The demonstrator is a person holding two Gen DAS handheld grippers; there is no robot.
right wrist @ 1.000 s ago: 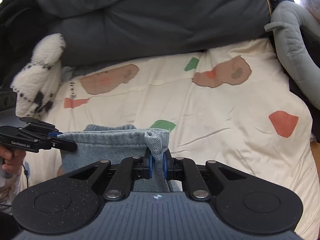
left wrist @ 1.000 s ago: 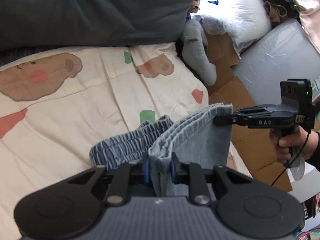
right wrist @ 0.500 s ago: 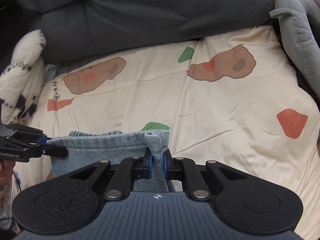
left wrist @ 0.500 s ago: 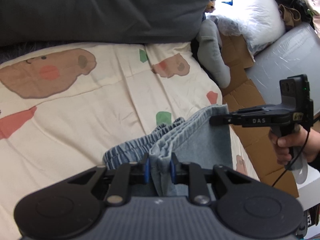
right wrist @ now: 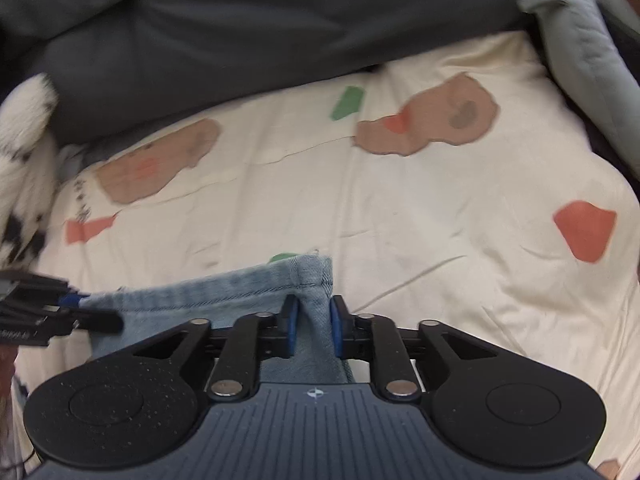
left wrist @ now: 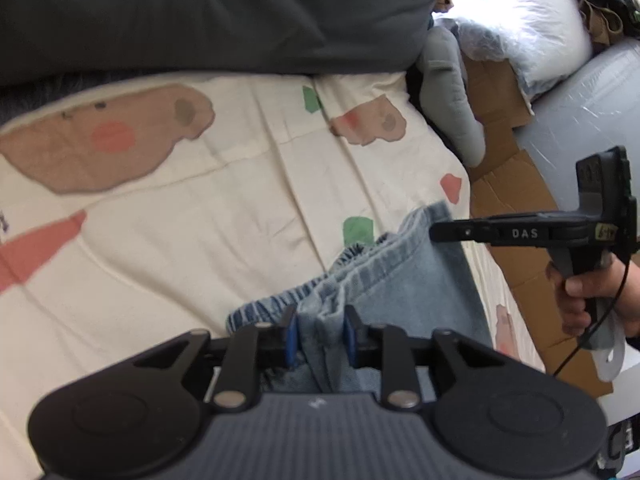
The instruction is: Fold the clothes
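A folded light-blue denim garment (left wrist: 400,280) with an elastic waistband (left wrist: 260,308) lies on the cream bear-print bedsheet (left wrist: 160,240). My left gripper (left wrist: 320,332) has its jaws opening; a bunched fold of denim sits loosely between the blue pads. My right gripper (right wrist: 312,328) is also opening, and the hemmed corner of the denim (right wrist: 200,296) hangs slack between its pads. In the left wrist view the right gripper (left wrist: 434,232), held by a hand (left wrist: 580,300), has its tip over the garment's far corner. The left gripper (right wrist: 100,322) shows at the left edge of the right wrist view.
A dark grey duvet (left wrist: 200,12) is heaped along the back of the bed. A grey plush (right wrist: 580,40) lies at the right edge, a white spotted plush (right wrist: 20,160) at the left. Cardboard (left wrist: 512,192) and a bagged white pillow (left wrist: 520,20) sit beyond the bed's right side.
Both grippers' jaws have widened around the denim. The right gripper has come lower, and the garment has settled flatter on the sheet.
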